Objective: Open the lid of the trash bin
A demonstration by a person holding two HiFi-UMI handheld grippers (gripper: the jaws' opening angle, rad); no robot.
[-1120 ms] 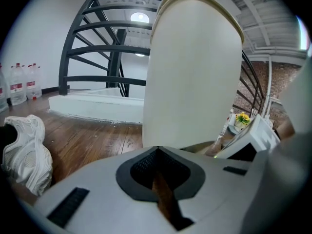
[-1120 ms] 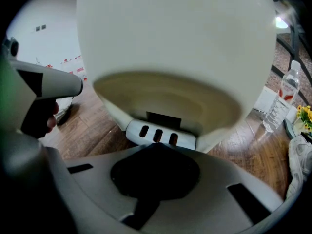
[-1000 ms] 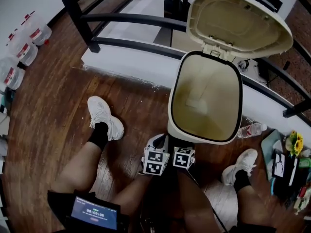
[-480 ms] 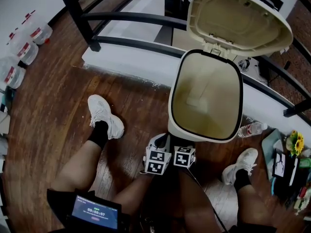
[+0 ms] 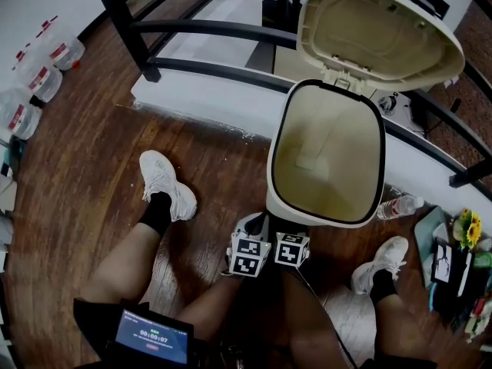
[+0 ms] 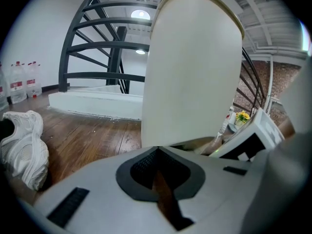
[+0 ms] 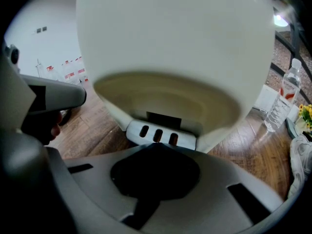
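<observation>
The cream trash bin [image 5: 270, 167] stands on the wood floor, its lid [image 5: 380, 33] swung up and back, and its inside looks empty. Both grippers sit low at the bin's front base, side by side, with their marker cubes showing in the head view. My left gripper [image 6: 157, 150] is shut, its tips close to the bin wall [image 6: 195, 67]. My right gripper [image 7: 156, 145] is shut too, with its tips at the near edge of the grey foot pedal [image 7: 161, 134] with three slots. I cannot tell whether it touches the pedal.
A black railing [image 5: 207, 29] and a white ledge [image 5: 200, 94] run behind the bin. A water bottle [image 5: 397, 204] lies to the bin's right, and water jugs [image 5: 34, 75] stand at the far left. The person's white shoes [image 5: 165, 183] [image 5: 380, 261] flank the grippers.
</observation>
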